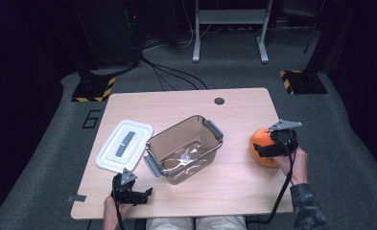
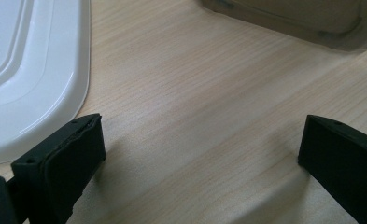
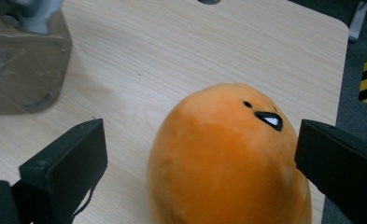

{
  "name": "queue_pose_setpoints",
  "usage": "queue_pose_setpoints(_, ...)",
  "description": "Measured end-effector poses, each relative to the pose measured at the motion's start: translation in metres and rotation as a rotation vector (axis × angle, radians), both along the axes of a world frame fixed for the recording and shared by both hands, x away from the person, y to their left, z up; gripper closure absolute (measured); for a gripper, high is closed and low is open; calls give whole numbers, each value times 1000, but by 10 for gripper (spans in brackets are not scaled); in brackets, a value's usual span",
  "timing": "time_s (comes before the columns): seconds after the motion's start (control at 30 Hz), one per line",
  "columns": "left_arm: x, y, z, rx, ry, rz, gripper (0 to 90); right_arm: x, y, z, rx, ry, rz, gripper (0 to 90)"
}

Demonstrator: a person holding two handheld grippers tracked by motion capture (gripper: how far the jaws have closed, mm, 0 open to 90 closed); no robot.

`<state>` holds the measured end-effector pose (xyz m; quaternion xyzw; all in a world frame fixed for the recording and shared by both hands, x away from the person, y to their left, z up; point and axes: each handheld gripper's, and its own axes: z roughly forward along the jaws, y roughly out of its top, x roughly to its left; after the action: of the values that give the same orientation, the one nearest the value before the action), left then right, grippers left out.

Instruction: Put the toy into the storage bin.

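Right tool, jaws wide, straddles the orange plush without visible contact; the plush stands on the surface near its right edge, well apart from the clear tub at centre. Left tool, jaws wide and empty, rests low over bare surface at the near left, just beside the white lid, which lies flat left of the tub.

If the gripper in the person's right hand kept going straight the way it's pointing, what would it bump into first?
Most likely the orange plush toy. It sits right ahead of the right gripper, between its open jaws, with gaps visible on both sides. Beyond the toy there is bare table.
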<state>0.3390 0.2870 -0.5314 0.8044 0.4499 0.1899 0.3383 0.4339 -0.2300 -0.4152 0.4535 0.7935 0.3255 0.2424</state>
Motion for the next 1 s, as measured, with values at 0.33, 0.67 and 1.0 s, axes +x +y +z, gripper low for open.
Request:
queue_pose_setpoints(0.33, 0, 0, 0, 1, 1, 0, 4, 20, -20, -14, 52, 73, -53, 0)
queue_pose_setpoints(0.67, 0, 0, 0, 0, 0, 0, 5, 30, -38, -32, 163, 173, -51, 144)
queue_pose_setpoints(1.0, 0, 0, 0, 1, 1, 1, 5, 25, -27, -36, 108, 168, -36, 415)
